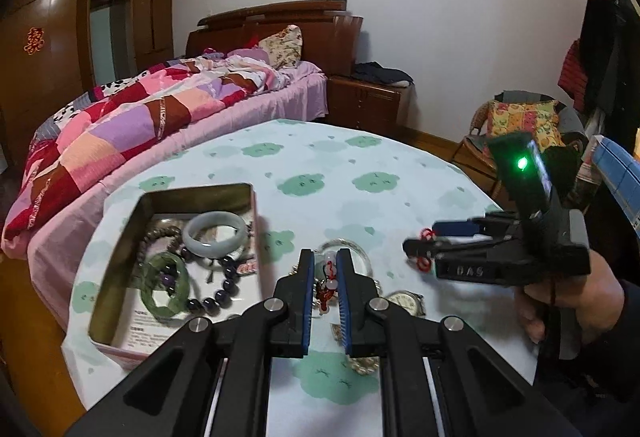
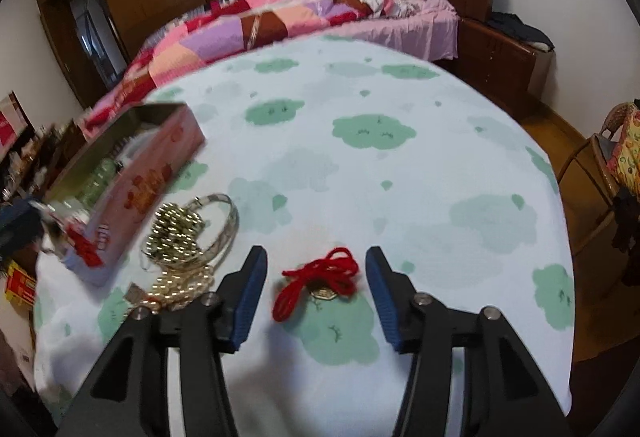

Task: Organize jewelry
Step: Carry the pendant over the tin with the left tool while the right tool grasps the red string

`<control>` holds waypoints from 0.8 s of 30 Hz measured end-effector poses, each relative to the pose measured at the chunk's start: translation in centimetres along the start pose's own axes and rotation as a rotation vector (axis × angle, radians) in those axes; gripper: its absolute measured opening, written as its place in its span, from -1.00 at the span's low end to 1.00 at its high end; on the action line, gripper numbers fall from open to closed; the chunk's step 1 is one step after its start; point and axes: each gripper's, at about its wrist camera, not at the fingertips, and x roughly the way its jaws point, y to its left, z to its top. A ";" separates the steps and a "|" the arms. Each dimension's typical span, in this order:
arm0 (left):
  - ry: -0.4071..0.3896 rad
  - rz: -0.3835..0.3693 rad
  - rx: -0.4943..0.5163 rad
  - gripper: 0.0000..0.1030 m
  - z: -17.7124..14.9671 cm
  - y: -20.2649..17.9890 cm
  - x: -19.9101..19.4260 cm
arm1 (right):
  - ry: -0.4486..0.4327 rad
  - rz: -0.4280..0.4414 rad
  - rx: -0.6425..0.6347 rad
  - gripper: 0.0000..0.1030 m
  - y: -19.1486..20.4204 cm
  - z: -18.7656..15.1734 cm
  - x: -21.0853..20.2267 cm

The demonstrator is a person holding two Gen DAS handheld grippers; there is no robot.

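An open pink tin box (image 1: pixel 120 249) holds a pale jade bangle (image 1: pixel 215 234), a green bangle (image 1: pixel 166 287) and dark bead bracelets (image 1: pixel 224 285). My left gripper (image 1: pixel 325 269) is shut on a red-and-white pendant charm (image 1: pixel 326 287) and holds it over a silver bangle (image 1: pixel 360 251), a watch (image 1: pixel 406 301) and a gold chain. My right gripper (image 2: pixel 316 269) is open, its fingers either side of a red cord with a gold pendant (image 2: pixel 320 277) lying on the cloth. The tin box (image 2: pixel 152 165), gold chain (image 2: pixel 176 233) and silver bangle (image 2: pixel 228 225) lie to its left.
The round table has a white cloth with green clouds (image 1: pixel 332 165). A bed with a patchwork quilt (image 1: pixel 140 117) stands beyond it, a nightstand (image 1: pixel 368 101) and a wicker chair (image 1: pixel 520 125) to the right.
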 end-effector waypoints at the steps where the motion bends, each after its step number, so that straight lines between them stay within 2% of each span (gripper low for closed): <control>1: -0.005 0.005 -0.004 -0.80 0.2 0.3 -0.1 | 0.013 -0.001 -0.006 0.04 0.1 0.0 0.3; 3: -0.013 0.011 -0.010 -0.80 0.4 0.7 -0.3 | 0.038 -0.011 -0.021 -0.35 0.4 -0.4 0.6; 4: -0.018 0.014 -0.015 -0.80 0.5 1.0 -0.4 | 0.026 -0.022 -0.030 -0.49 0.4 -0.6 0.4; 5: -0.023 0.018 -0.020 -0.80 0.7 1.3 -0.6 | 0.020 -0.016 -0.031 -0.85 0.4 -0.7 0.3; 10: -0.041 0.033 -0.040 -0.80 1.1 2.2 -1.3 | -0.049 0.005 -0.047 -0.85 0.5 -1.0 -2.0; 15: -0.052 0.047 -0.049 -0.80 1.4 3.1 -1.8 | -0.125 0.019 -0.068 -0.85 1.5 0.2 -4.4; 24: -0.067 0.086 -0.087 -0.80 1.7 5.7 -2.7 | -0.193 0.072 -0.113 -0.85 4.2 2.4 -6.4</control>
